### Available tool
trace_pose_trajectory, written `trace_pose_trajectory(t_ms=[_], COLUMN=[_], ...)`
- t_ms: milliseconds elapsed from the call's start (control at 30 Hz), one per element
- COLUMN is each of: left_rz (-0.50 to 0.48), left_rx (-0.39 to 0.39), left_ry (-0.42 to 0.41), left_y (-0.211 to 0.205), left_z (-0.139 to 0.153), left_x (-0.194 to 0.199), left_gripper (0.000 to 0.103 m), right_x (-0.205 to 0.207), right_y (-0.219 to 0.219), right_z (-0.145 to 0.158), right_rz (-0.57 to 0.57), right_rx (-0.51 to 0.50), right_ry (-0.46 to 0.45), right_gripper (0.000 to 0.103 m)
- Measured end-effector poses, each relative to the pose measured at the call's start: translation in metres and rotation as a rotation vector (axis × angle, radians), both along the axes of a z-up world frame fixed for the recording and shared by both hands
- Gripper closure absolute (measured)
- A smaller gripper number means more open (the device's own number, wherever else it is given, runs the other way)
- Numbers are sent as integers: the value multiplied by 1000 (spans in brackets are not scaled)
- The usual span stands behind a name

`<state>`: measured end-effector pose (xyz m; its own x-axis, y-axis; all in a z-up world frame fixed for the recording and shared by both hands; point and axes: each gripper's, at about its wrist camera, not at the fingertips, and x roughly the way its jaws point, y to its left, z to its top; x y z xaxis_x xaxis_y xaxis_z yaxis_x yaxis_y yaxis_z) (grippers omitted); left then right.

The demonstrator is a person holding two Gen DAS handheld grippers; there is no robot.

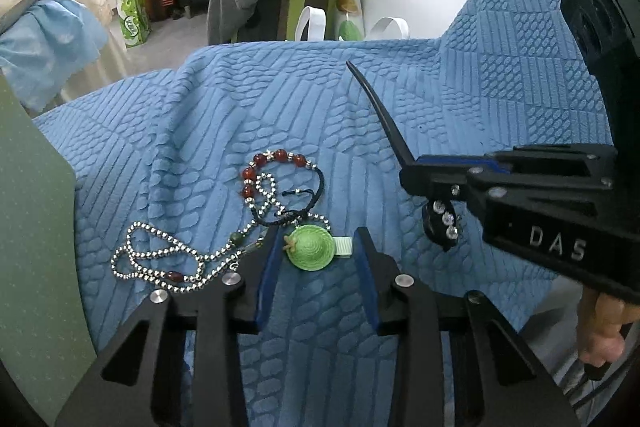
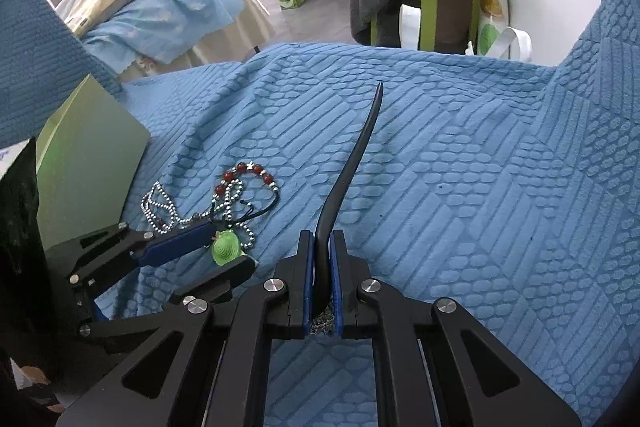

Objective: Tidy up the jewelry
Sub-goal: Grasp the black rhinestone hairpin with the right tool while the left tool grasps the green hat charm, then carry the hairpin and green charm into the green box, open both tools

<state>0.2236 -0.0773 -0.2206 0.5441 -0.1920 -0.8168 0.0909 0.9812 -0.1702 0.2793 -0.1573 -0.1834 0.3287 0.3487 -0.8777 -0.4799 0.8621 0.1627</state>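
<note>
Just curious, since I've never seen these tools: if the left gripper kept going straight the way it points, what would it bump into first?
Most likely the little green hat clip, which sits between its open fingers, though depth is hard to judge.

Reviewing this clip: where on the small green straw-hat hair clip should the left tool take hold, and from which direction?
Grip the small green straw-hat hair clip across its round brim, coming down from above with the left tool straddling it. The hat lies flat on the blue quilted cover, its brim the widest firm part; the silver bead chain beside it should stay outside the pads.
</note>
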Motion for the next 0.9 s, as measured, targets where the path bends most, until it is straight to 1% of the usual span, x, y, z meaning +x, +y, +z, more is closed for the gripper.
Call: trace_pose_trajectory(t_ms=[133,267,567,733,900], left_rz=[6,12,32,68,108], left_rx=[-32,-67,-68,-70,-78], left_ry=[17,10,-24,-45,-51], left_y=[3,10,21,36,54], left_z=[3,17,53,77,92], left_x=[-4,-9,-19,-25,-30], left_gripper=[66,66,66,66,66], right_x=[0,-2,-10,-16,-22], right_y=[0,0,3,9,19], right_z=[7,17,45,61,81], right_rz=[-7,-13,-27,-23,-7], right_rx=[8,12,29,29,32], right_ry=[-6,-24,-59,-79,-109], right_gripper=[97,97,97,97,97])
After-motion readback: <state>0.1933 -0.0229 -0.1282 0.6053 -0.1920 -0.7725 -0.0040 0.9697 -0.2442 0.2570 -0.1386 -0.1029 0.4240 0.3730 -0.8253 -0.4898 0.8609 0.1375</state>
